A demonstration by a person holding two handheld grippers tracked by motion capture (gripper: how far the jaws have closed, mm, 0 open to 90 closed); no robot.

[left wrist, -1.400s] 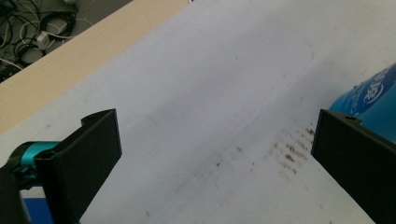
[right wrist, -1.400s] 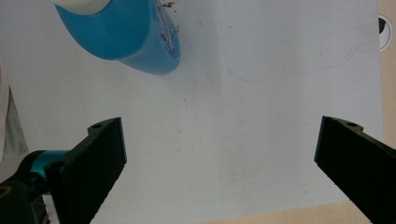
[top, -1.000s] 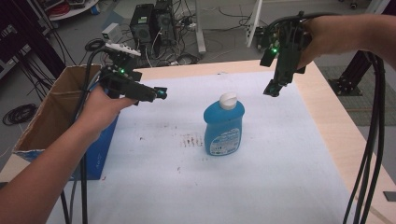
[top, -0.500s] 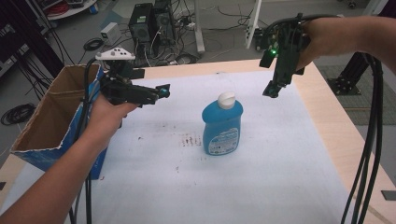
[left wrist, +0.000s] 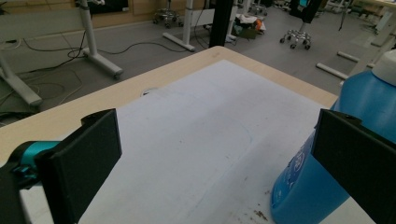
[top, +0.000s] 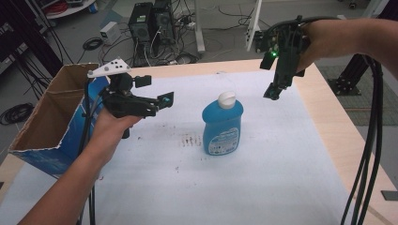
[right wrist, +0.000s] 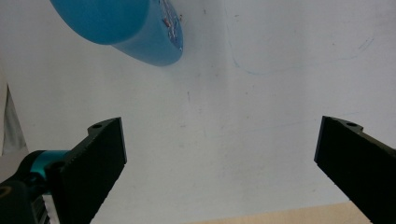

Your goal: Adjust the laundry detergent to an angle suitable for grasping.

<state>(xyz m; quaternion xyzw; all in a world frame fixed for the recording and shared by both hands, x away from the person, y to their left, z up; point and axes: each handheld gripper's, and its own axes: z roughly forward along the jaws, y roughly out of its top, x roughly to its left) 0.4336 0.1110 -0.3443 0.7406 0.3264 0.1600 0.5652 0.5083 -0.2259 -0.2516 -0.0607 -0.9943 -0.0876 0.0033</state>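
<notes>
A blue bottle (top: 222, 125) with a white cap stands upright in the middle of the white-covered table (top: 263, 178). My left gripper (top: 165, 101) hovers to its left, level with its shoulder, jaws open and pointing at it. In the left gripper view the blue bottle (left wrist: 322, 154) shows at the right, partly behind the right jaw. My right gripper (top: 272, 92) hangs above and to the right of the bottle, pointing down, open with nothing in it. The right gripper view looks down on the bottle (right wrist: 126, 25) at the top left, above bare white cover.
An open cardboard box (top: 51, 122) with a blue side stands at the table's left edge, beside my left forearm. Dark stains (top: 190, 139) mark the cover left of the bottle. Thick black cables (top: 371, 140) hang from my right arm along the right edge.
My left gripper has moved right, closer to the bottle. The right gripper has barely shifted. The bottle has not moved.
</notes>
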